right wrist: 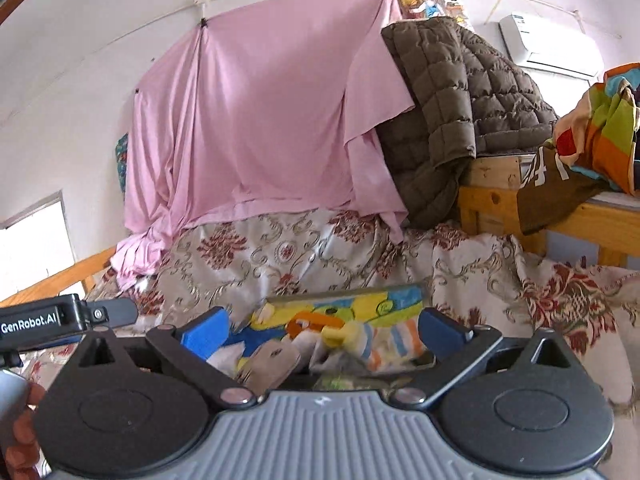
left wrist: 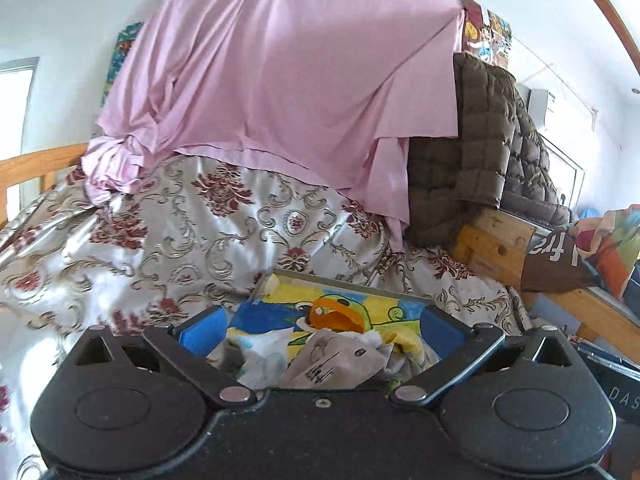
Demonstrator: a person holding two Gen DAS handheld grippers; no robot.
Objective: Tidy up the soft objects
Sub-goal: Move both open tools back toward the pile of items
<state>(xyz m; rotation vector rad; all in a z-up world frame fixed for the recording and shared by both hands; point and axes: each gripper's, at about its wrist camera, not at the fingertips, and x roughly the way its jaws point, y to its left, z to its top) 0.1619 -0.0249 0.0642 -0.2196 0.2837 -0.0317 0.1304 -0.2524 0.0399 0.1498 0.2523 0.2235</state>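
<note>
Socks and other small soft pieces lie heaped in a cartoon-printed tray, directly between and below the spread fingers of both the left gripper and the right gripper; neither pinches anything. Beyond the fingertips, a floral bedcover supports the tray, apparently as a sorting surface.

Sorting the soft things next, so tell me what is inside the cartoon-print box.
The cartoon-print box holds small crumpled soft items: a striped sock, a yellow piece, a grey piece. Anything beneath them is covered.
</note>
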